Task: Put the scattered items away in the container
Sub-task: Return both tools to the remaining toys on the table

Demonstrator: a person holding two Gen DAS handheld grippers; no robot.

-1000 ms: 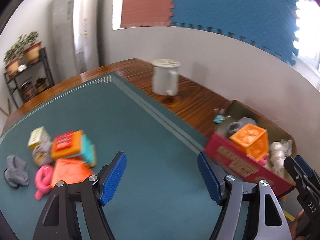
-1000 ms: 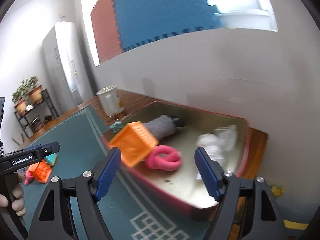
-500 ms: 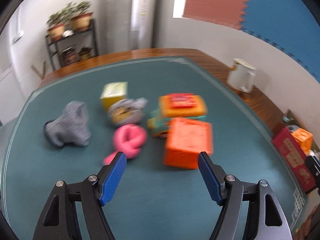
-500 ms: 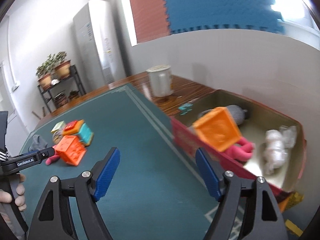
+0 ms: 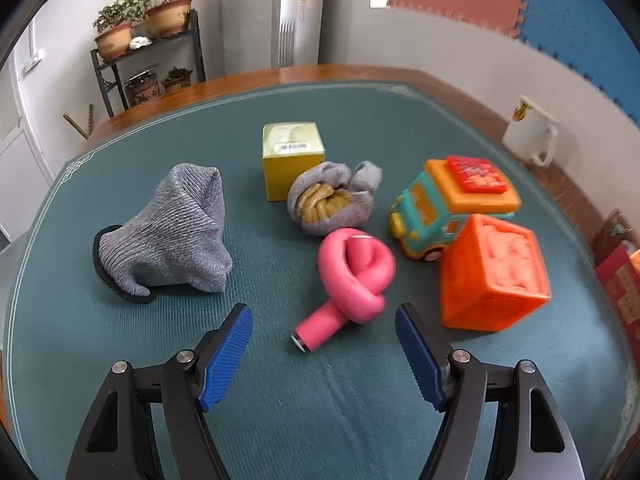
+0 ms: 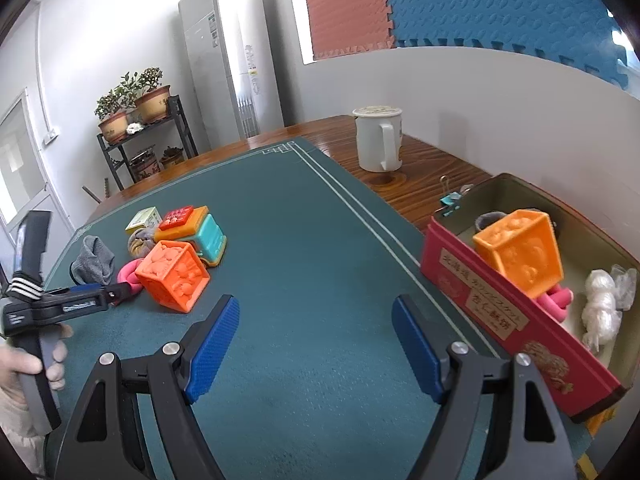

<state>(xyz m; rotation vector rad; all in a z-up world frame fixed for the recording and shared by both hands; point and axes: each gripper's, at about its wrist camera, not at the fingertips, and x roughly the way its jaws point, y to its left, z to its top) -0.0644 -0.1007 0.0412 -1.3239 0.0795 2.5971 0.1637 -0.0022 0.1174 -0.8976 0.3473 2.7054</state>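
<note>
My left gripper (image 5: 324,320) is open and empty, just short of a pink knotted tube (image 5: 354,276) on the green mat. Around the tube lie a grey knit cloth (image 5: 172,236), a rolled grey sock (image 5: 332,198), a yellow box (image 5: 292,160), a toy truck (image 5: 452,204) and an orange cube (image 5: 492,276). My right gripper (image 6: 316,328) is open and empty over the mat, left of the red container (image 6: 508,320). The container holds an orange cube (image 6: 520,252), a pink tube (image 6: 556,300) and a white bag (image 6: 600,304).
A white mug (image 6: 378,140) stands on the wooden table (image 6: 432,172) beyond the mat. A binder clip (image 6: 450,198) lies by the container's far corner. The left gripper also shows in the right wrist view (image 6: 116,294). A plant shelf (image 5: 148,52) stands behind the table.
My left gripper swung from the container toward the scattered items and came close to the pink tube. My right gripper drew back from the container and turned left over the mat.
</note>
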